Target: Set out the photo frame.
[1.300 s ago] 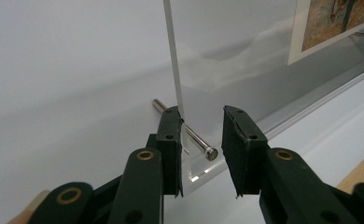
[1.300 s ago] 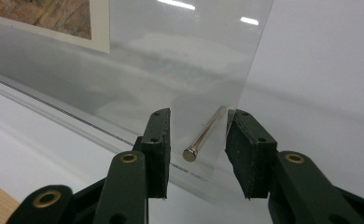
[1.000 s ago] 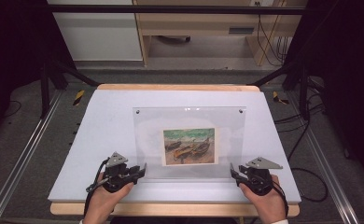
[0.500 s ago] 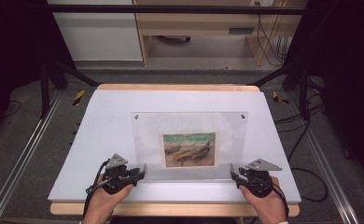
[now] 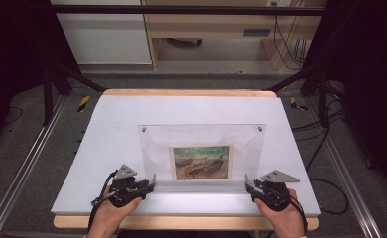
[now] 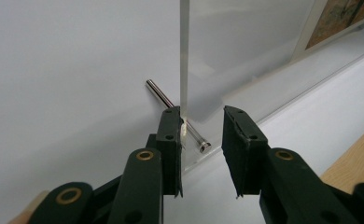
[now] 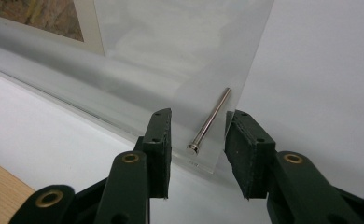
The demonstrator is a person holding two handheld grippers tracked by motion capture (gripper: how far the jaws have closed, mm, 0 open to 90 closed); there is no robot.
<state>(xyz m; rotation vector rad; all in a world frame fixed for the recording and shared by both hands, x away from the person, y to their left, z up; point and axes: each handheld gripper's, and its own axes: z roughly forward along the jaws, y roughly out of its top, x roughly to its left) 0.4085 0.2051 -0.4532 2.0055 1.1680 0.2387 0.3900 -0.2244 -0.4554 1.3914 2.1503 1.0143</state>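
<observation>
Frame (image 5: 201,148): a clear acrylic picture frame is seen in the middle of the white surface (image 5: 107,129), its near edge towards the person; it appears propped at a tilt on its pins, though the angle cannot be told for sure.
Contents: a small painted print (image 5: 200,161) is held flat between the clear sheets; nothing else is contained.
Handling: the panel is judged stiff, smooth and slippery, fairly light, and easily scratched or chipped at the corners; flexing is not expected.
Hold points: the two near corners are judged best, where the steel standoff pins (image 6: 175,114) pass through; the print area is better left untouched.
Left claw (image 5: 151,184): its jaws are set apart around the near left corner; one jaw is touching or almost touching the panel edge, the other is clear of it.
Right claw (image 5: 248,184): its jaws are spread apart astride the near right corner and its pin (image 7: 210,121); nothing is clamped.
Risk: slipping is judged likely if only the bare edge is pinched.
</observation>
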